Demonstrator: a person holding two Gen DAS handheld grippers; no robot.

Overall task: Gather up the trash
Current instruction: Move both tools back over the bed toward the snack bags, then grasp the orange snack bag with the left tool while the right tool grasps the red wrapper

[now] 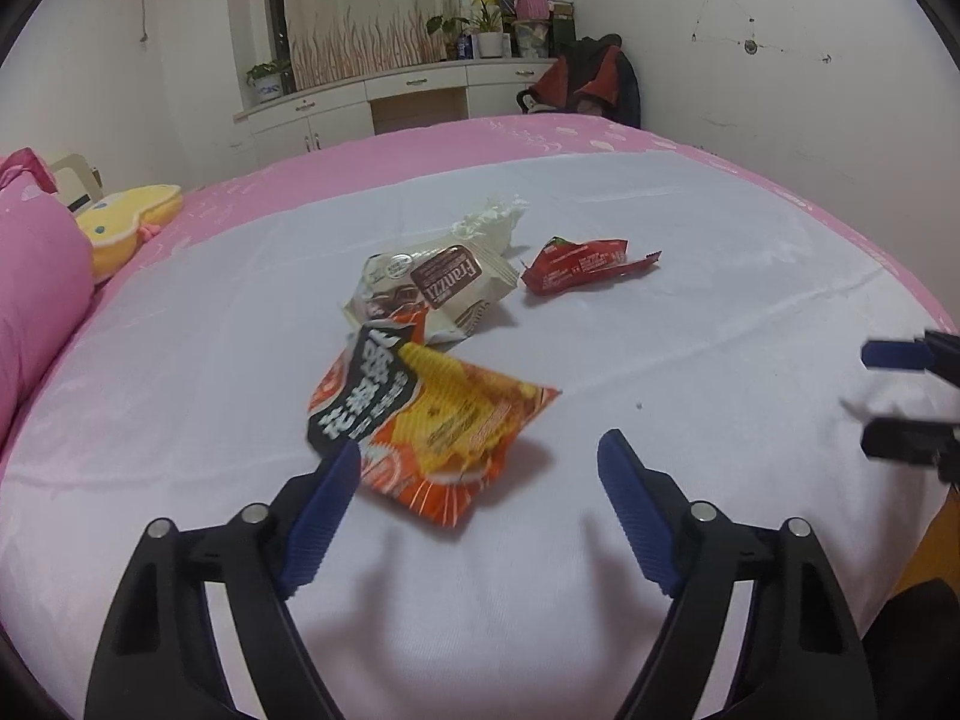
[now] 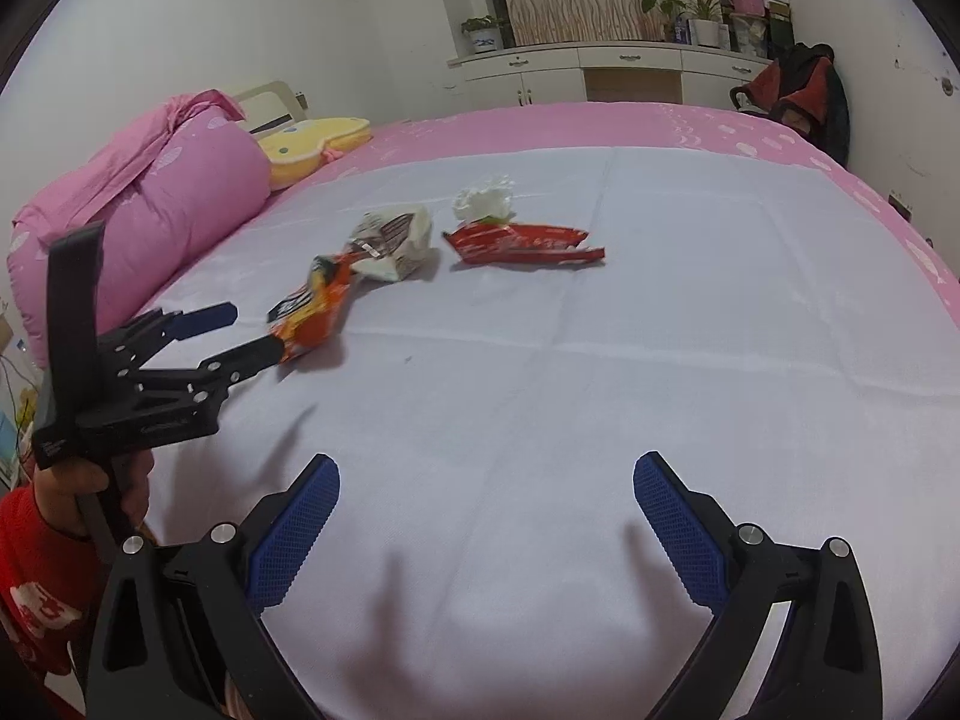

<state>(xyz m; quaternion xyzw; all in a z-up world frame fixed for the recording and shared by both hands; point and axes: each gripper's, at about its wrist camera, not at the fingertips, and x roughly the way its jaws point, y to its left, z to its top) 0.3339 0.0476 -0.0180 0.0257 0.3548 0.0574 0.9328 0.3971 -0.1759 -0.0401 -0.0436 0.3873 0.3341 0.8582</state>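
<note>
Left gripper (image 2: 255, 329) fingers (image 2: 207, 315) apparently touching orange wrapper (image 2: 312, 315), white sheet (image 2: 600, 390)

Left wrist view: low, close over white bed sheet (image 1: 690, 312), facing wall cabinets | Right wrist view: further right and back, same heading | Shared: crumpled orange snack wrapper (image 1: 432, 426) (image 2: 315, 315), sheet (image 2: 660, 330).

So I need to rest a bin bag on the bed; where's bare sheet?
Bare: white sheet right of the red wrapper, and the near strip before the right tongs. Crowded: orange packet, Franzzi wrapper, tissue.
</note>
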